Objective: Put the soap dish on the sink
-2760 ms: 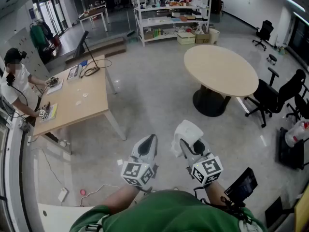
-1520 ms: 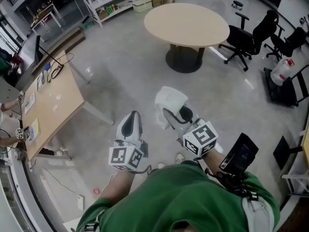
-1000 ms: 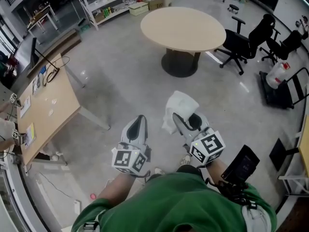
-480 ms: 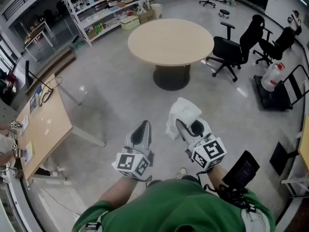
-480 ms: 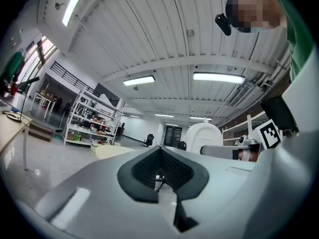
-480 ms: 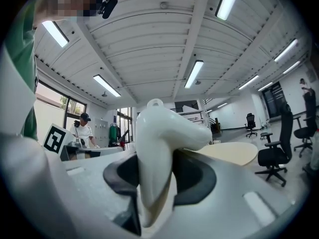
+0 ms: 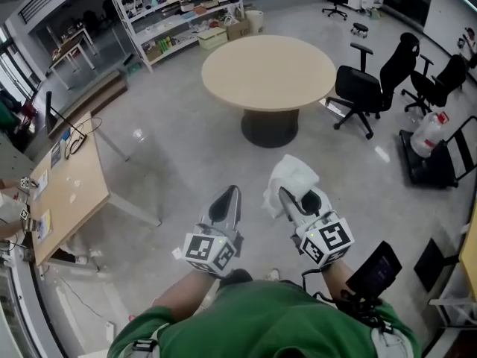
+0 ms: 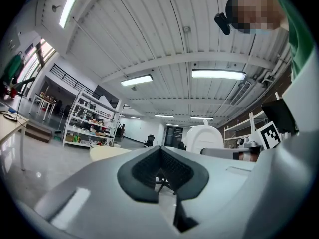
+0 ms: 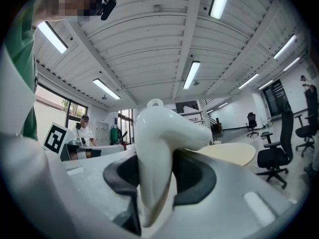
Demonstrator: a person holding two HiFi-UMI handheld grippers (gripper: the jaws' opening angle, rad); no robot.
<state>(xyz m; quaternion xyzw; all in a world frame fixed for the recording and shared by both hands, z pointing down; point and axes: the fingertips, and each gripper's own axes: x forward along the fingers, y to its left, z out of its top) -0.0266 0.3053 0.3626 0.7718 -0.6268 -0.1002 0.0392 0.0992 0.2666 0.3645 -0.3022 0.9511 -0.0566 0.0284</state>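
Note:
The soap dish (image 7: pixel 293 176) is white and curved, and it sticks up out of my right gripper (image 7: pixel 292 197), which is shut on it over the open floor. In the right gripper view the soap dish (image 9: pixel 158 143) stands on edge between the dark pads (image 9: pixel 198 176), its rounded top leaning right. My left gripper (image 7: pixel 230 193) is carried beside it, shut with nothing in it. In the left gripper view the left gripper's (image 8: pixel 166 172) pads meet, and the dish (image 8: pixel 203 138) shows to the right. No sink is in view.
A round beige table (image 7: pixel 268 71) stands ahead on the grey floor. Black office chairs (image 7: pixel 363 90) are at its right, a wooden desk (image 7: pixel 63 194) with cables at the left, white shelves (image 7: pixel 175 13) at the back. A black cart with a water jug (image 7: pixel 430 136) sits at the far right.
Both grippers have travelled on across the floor, side by side. The round table and the shelves have shifted in the head view. The dish stays in the right gripper; the left stays shut.

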